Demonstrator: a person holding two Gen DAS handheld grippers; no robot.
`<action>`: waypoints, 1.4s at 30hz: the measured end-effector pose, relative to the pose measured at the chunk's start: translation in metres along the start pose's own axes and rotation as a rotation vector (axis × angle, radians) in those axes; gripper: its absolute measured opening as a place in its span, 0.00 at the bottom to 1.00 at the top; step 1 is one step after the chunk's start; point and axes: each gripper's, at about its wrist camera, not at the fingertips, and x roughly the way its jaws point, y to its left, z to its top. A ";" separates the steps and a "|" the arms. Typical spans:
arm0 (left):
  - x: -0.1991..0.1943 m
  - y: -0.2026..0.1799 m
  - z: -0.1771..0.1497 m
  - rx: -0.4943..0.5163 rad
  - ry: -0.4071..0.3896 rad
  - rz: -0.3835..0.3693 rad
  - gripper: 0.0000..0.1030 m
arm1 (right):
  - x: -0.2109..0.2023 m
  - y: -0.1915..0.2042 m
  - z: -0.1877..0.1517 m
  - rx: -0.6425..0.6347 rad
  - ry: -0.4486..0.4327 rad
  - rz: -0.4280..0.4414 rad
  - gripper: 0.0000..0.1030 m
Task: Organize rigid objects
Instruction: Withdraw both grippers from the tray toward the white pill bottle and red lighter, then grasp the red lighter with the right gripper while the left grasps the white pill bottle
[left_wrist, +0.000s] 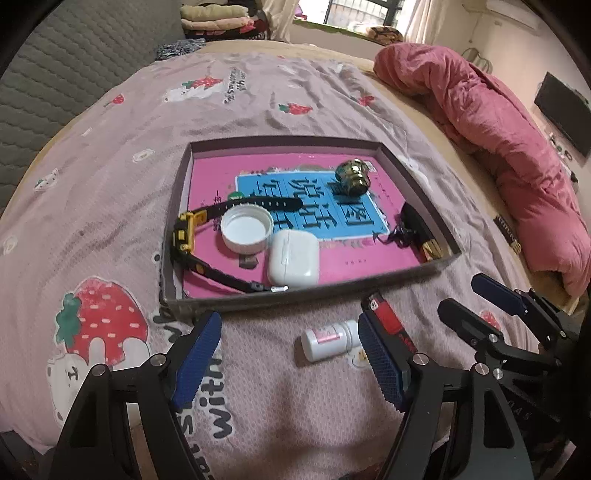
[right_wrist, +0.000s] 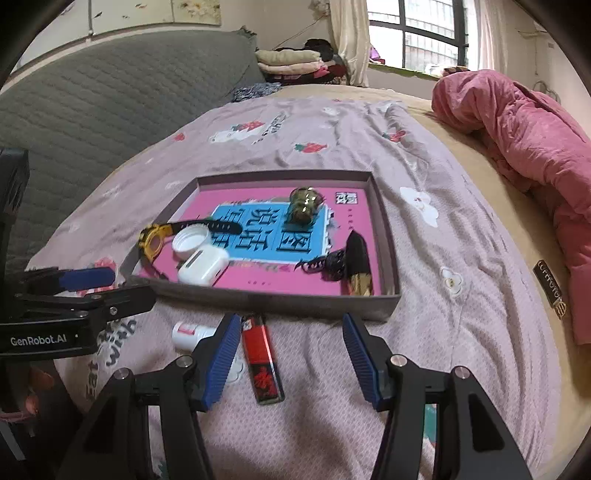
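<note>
Lighter (right_wrist: 262, 363) between right gripper (right_wrist: 291, 360) (seemingly untouched)

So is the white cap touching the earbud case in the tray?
Cannot tell. In both wrist views the white cap and earbud case overlap in outline, no gap visible.

Soft daylight from window (right_wrist: 413, 37); fisheye-bent edges; slight blur.

Home bedroom: bed under strawberry-print lilac sheet (left_wrist: 258, 110), grey quilted headboard (right_wrist: 110, 96), rumpled pink duvet (left_wrist: 498, 122), folded blankets (right_wrist: 291, 61) by window (right_wrist: 417, 33).
</note>
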 end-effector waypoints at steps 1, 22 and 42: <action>0.001 -0.001 -0.002 0.003 0.005 -0.003 0.76 | 0.000 0.001 -0.002 -0.006 0.002 0.000 0.56; 0.015 -0.003 -0.018 0.004 0.103 0.004 0.76 | 0.006 0.018 -0.024 -0.051 0.071 0.004 0.56; 0.028 -0.018 -0.033 0.019 0.164 0.006 0.76 | 0.018 0.023 -0.040 -0.078 0.120 -0.017 0.56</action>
